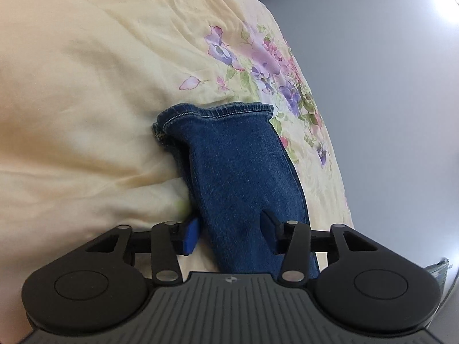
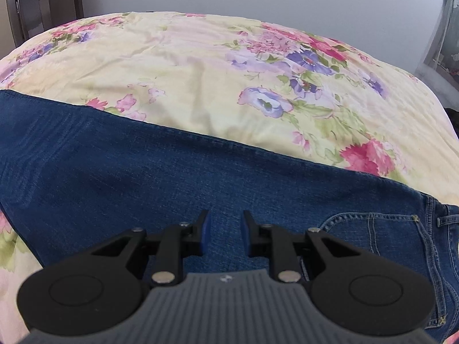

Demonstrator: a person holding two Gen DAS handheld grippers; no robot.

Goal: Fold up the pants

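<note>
The pants (image 2: 178, 177) lie flat on the bed (image 2: 200, 66), which has a floral cover. In the right wrist view they run as a long blue band across the near part of the bed, with the pocket (image 2: 373, 238) and waist end toward the right edge and the legs leading off to the left. So the long axis lies roughly along the bed's near edge. In the left wrist view the leg narrows away from the camera and ends in the stitched hem (image 1: 218, 111), which sits close to the bed's edge, with bare floor just beyond the cover's drop.

The left gripper (image 1: 229, 232) is spread wide, its fingers astride the leg; one finger presses into the denim, the other sits off the cloth's edge. Nothing is pinched yet. The right gripper (image 2: 223, 233) hovers over the thigh area with its fingers parted by a modest gap, also holding nothing.

The risks, as I judge them:
- The left gripper may close on only the upper layer, since the hem shows two layers slightly offset; the fold would then drag one leg askew.
- It may also pinch the soft cover along with the denim, because the cover bunches beside the leg.
- The hem end is near the bed's edge, so a loose pull could slide it off.
</note>
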